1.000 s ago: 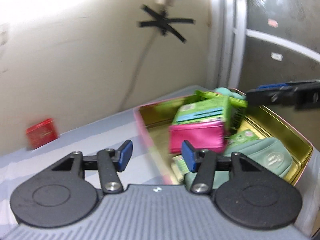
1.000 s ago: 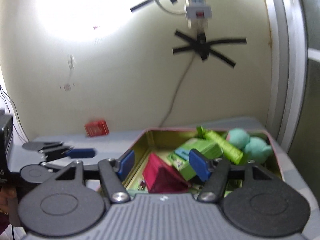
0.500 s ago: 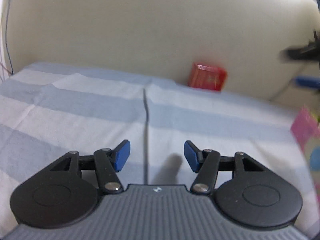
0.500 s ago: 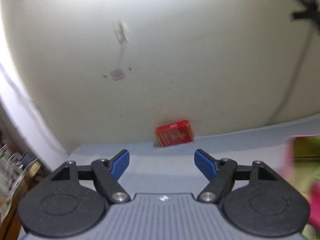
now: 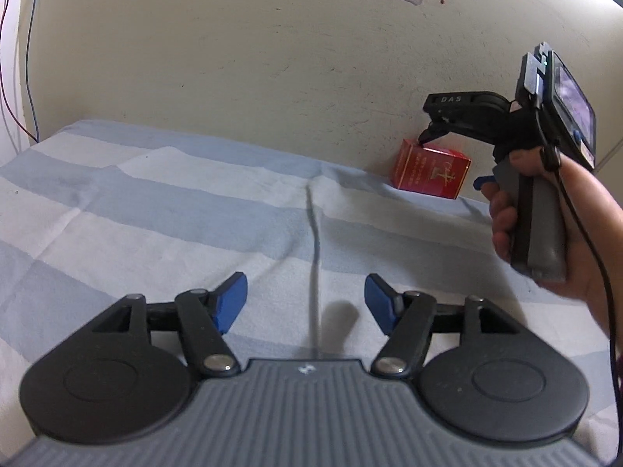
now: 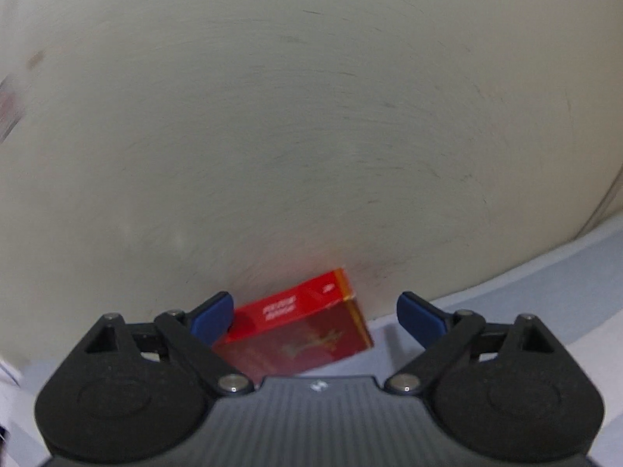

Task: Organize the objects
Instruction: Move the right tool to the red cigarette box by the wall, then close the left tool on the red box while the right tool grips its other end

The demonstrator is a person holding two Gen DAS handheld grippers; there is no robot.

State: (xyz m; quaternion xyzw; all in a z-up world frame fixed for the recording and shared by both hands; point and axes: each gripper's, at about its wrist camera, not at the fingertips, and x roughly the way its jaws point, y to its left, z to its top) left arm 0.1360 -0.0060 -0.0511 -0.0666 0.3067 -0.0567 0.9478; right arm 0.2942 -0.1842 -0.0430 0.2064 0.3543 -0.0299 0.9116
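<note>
With both jaws apart, the red box (image 6: 300, 330) is approached off-centre by the right gripper (image 6: 315, 313); it could be knocked against the wall (image 6: 311, 116)

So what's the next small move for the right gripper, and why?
Probably ease the right gripper a little further forward and to its right, then close. Its jaws are open, and the red box, by the wall, sits off-centre between them, close to the left finger.
</note>
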